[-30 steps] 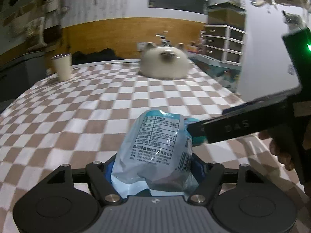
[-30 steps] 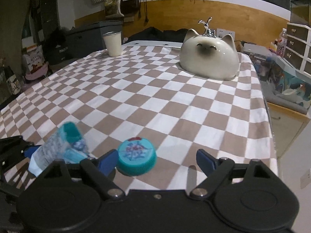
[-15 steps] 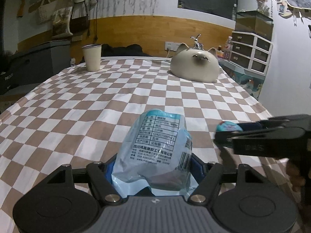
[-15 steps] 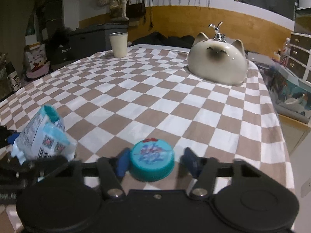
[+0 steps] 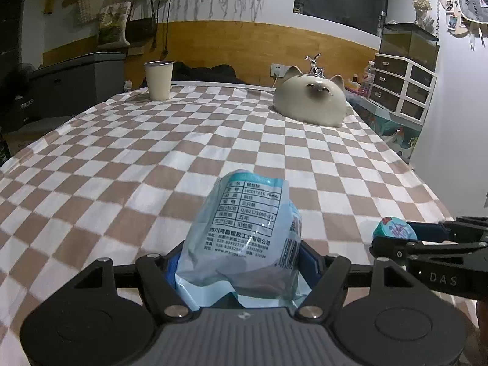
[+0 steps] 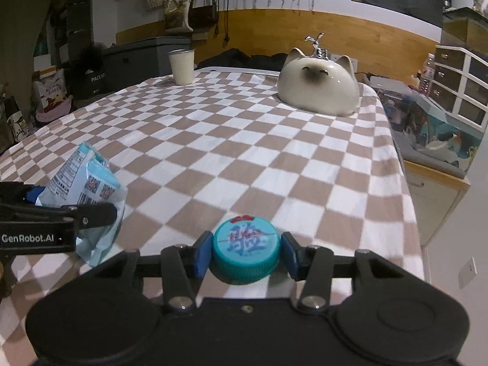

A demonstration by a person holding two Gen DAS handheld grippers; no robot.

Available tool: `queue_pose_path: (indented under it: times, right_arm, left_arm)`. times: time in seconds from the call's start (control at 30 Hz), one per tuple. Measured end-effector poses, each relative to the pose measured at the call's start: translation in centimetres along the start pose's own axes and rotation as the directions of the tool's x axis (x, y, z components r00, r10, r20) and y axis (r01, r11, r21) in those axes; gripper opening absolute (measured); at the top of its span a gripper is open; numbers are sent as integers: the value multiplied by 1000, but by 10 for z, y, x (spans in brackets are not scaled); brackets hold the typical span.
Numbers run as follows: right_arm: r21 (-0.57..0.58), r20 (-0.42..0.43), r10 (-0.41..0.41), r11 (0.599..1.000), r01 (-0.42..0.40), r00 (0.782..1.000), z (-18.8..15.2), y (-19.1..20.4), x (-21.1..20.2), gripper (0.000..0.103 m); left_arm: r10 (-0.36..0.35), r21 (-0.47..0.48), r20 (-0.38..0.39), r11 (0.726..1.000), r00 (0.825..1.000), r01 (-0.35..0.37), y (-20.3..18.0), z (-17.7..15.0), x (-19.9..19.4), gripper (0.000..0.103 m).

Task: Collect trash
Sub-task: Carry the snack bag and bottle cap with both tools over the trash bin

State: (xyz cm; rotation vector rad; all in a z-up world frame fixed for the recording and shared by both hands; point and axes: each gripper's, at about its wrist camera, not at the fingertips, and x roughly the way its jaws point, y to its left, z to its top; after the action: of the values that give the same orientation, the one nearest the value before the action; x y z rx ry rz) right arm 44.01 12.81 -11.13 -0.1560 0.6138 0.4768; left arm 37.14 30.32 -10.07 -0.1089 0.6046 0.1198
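**Both grippers loaded with trash above the checked tabletop**

Seen from the two wrist cameras, well in front of the cat-shaped ceramic piece at the far end of the checked tabletop. Left gripper closed, blue fingers pinching the lower part of a pale blue plastic packet, printed label facing the camera. Packet judged light, soft and crinkly, likely slippery; gathered lower end looked the surest place to hold, since a flat face could slide out. Right gripper closed as well, blue fingers pressed to opposite sides of a teal bottle cap. Cap judged light and stiff, ribbed rim offering grip across its width. Packet just left of the cap, both on the near side of the cat piece. Containers: a cream cup upright, far left of the cat piece; contents could not be told. No bin visible in either view. Packet's own contents could not be told.
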Motion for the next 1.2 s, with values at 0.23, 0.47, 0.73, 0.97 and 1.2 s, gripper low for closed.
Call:
queue_pose_path:
  times: [0.23, 0.47, 0.73, 0.97, 1.2]
  right_arm:
    - [19, -4, -9, 1000, 10, 1000, -21, -1, -30, 49]
    - [45, 7, -24, 999, 23, 1000, -39, -4, -68, 49]
    - [60, 50, -41, 997, 38, 998, -55, -8, -116, 49]
    - [66, 71, -46, 997, 41, 996, -72, -13, -149, 49]
    - [80, 97, -65, 995, 57, 993, -88, -27, -182, 49]
  left_arm:
    - [43, -16, 13, 999, 999, -43, -8, -23, -32, 73]
    - [77, -9, 13, 997, 997, -77, -20, -42, -60, 73]
    - [83, -4, 19, 997, 996, -83, -33, -58, -92, 73]
    - [84, 3, 52, 996, 995, -84, -50, -65, -122, 73]
    - [61, 12, 89, 998, 994, -62, -77, -73, -149, 73]
